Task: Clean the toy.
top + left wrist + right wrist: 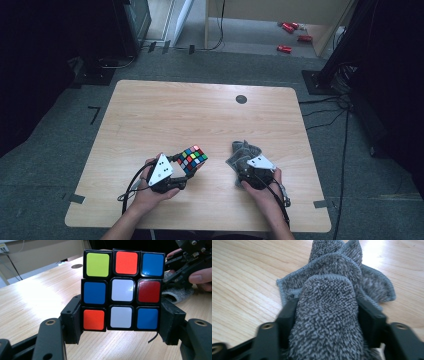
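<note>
A scrambled colour cube (192, 159) is held just above the wooden table (150, 115), slightly tilted, with my left gripper (188, 166) shut on it. In the left gripper view the jaws clamp the bottom row of the cube (122, 290) from both sides. A crumpled grey cloth (242, 152) lies on the table to the right of the cube. My right gripper (243, 168) is at the cloth's near end. In the right gripper view a thick fold of the cloth (327, 315) is packed between the jaws, which press on it from both sides; the cloth's far end rests on the wood.
A small dark round disc (241, 99) sits near the table's far edge. The other hand with its gripper (190, 262) is close on the cube's right. Cables (325, 107) and red items (290, 27) lie on the floor beyond the table.
</note>
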A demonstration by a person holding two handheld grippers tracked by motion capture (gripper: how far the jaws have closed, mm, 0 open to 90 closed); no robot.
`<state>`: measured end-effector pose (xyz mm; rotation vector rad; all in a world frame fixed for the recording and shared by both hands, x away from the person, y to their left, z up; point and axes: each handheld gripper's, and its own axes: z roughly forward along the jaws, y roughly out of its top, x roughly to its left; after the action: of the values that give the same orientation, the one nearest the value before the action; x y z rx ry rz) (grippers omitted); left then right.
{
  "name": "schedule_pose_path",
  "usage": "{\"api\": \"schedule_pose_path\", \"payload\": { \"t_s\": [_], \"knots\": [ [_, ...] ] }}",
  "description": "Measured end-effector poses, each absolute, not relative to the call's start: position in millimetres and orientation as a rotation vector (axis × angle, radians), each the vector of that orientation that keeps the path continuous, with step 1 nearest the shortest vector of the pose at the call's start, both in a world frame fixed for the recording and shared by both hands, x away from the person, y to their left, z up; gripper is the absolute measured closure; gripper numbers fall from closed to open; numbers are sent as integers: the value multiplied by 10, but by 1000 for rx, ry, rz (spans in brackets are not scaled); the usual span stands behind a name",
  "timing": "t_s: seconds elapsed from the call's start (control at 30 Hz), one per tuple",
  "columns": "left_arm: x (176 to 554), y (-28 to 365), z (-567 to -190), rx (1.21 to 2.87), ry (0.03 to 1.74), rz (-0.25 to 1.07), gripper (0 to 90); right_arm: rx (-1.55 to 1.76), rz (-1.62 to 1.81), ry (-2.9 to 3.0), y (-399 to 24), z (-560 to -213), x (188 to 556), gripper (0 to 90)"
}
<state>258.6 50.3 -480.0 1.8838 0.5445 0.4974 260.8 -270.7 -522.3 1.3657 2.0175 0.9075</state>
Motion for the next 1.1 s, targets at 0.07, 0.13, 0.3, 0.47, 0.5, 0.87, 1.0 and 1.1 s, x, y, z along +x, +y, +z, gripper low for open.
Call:
{"api": "schedule_pose_path", "payload": {
  "t_s": [0.07, 0.13, 0.3, 0.47, 0.5, 0.87, 1.0, 1.1],
  "knots": [
    [2583, 499, -4799, 1881, 546, 496, 341, 1365, 897, 2001, -2734, -5221, 2603, 558],
    [2582, 498, -4798, 1881, 546, 494, 341, 1353, 890, 1994, -2758, -5218, 2598, 628],
    [2579, 491, -4798, 1886, 539, 493, 342, 1325, 897, 1992, -2734, -5167, 2574, 696],
    [2577, 480, -4805, 1891, 535, 489, 342, 1297, 1050, 1953, -2683, -5030, 2515, 697],
    [2576, 476, -4807, 1893, 534, 487, 342, 1281, 1095, 1943, -2672, -4991, 2496, 697],
    [2520, 351, -4840, 1929, 488, 460, 342, 1008, 1547, 1909, -2308, -4490, 2151, 682],
    [2476, 294, -4837, 1930, 457, 447, 342, 923, 1633, 1945, -2137, -4414, 2057, 674],
    [2442, 275, -4819, 1928, 433, 451, 342, 914, 1642, 1979, -2068, -4446, 2050, 667]
  ]
}}
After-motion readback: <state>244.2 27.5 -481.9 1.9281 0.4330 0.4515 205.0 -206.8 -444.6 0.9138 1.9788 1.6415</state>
